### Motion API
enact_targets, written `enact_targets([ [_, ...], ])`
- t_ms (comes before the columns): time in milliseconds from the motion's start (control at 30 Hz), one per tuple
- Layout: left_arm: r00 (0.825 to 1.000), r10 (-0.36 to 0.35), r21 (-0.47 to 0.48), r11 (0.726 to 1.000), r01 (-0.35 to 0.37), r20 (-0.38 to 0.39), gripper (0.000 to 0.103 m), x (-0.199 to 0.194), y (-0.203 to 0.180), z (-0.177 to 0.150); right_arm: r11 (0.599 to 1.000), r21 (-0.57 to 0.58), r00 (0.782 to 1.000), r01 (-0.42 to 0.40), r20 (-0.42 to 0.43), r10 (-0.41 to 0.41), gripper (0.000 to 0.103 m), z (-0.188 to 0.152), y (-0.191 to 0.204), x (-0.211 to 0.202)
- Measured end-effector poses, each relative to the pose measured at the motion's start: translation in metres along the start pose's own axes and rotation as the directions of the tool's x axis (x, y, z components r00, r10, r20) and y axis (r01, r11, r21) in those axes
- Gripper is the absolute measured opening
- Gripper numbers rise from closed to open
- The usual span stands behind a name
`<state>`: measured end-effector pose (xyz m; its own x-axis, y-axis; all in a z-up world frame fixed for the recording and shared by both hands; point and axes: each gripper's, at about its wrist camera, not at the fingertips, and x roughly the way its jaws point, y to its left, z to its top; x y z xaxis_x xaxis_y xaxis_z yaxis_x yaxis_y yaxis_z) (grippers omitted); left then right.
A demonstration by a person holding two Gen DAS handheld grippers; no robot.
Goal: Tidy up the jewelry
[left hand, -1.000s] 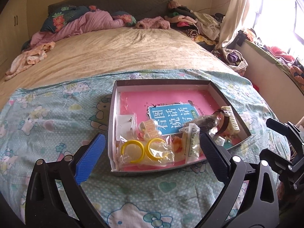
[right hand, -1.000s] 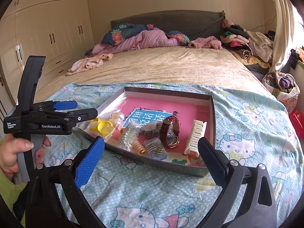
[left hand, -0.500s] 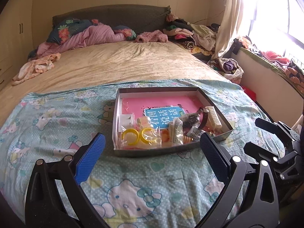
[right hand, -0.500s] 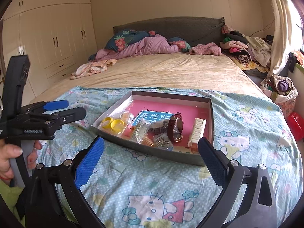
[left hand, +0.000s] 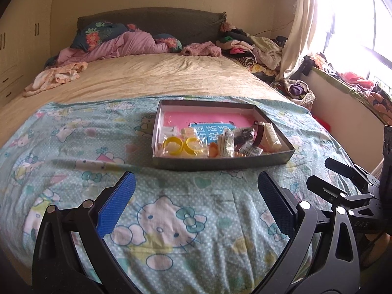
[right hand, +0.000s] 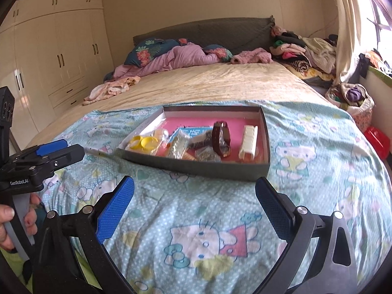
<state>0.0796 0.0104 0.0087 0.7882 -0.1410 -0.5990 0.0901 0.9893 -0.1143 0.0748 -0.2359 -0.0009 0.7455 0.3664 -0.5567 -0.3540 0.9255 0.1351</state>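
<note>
A shallow grey box (left hand: pixel 220 163) with a pink floor lies on the Hello Kitty sheet (left hand: pixel 171 220). It also shows in the right wrist view (right hand: pixel 196 167). Inside lie yellow rings in a clear bag (left hand: pixel 180 145), a brown watch (right hand: pixel 221 138), a cream hair clip (right hand: pixel 249 138) and several small packets. My left gripper (left hand: pixel 196 205) is open and empty, well short of the box. My right gripper (right hand: pixel 194 210) is open and empty, also short of the box. The left gripper shows at the left edge of the right wrist view (right hand: pixel 49 152).
The bed's beige cover (left hand: pixel 159 76) stretches behind the box. Pink bedding and pillows (left hand: pixel 122 41) lie at the headboard. Piled clothes (left hand: pixel 252 49) sit at the far right. Wardrobes (right hand: pixel 61 56) stand to the left, and a window sill (left hand: pixel 343 88) runs along the right.
Both grippers have drawn back from the box and risen, so the box looks smaller and farther. Both stay open and empty. The box contents have not moved.
</note>
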Motion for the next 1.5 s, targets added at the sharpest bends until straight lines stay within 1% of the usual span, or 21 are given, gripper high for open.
enact_targets([
  [100,1.0,-0.006,-0.004,1.0,0.006,-0.012,0.093,0.0,-0.001,-0.009,1.0,0.013,1.0,0.0,-0.02,0.001,0.098,-0.01,0.003,0.001],
  [200,1.0,-0.003,-0.001,1.0,0.003,-0.022,0.093,0.0,0.0,-0.014,1.0,-0.003,0.999,-0.005,-0.044,0.005,0.098,-0.016,0.007,0.003],
  [300,1.0,-0.005,-0.007,1.0,0.005,-0.024,0.093,0.0,0.002,-0.016,1.0,0.015,0.999,-0.015,-0.044,0.016,0.098,-0.017,0.007,0.002],
  [667,1.0,-0.012,-0.01,1.0,0.012,-0.029,0.093,-0.002,0.0,-0.017,1.0,0.004,0.996,-0.024,-0.082,0.024,0.098,-0.021,0.014,0.006],
  [1033,0.999,-0.005,-0.015,1.0,0.005,-0.031,0.093,-0.003,0.001,-0.017,1.0,0.007,0.997,-0.02,-0.081,0.02,0.098,-0.022,0.012,0.004],
  [1233,0.999,-0.024,-0.017,1.0,0.024,-0.036,0.093,-0.003,0.002,-0.018,1.0,0.004,0.996,-0.023,-0.082,0.023,0.098,-0.021,0.013,0.004],
  [1500,0.999,-0.021,-0.015,1.0,0.021,-0.041,0.093,-0.004,0.001,-0.02,1.0,0.006,0.996,-0.021,-0.083,0.021,0.098,-0.021,0.013,0.004],
])
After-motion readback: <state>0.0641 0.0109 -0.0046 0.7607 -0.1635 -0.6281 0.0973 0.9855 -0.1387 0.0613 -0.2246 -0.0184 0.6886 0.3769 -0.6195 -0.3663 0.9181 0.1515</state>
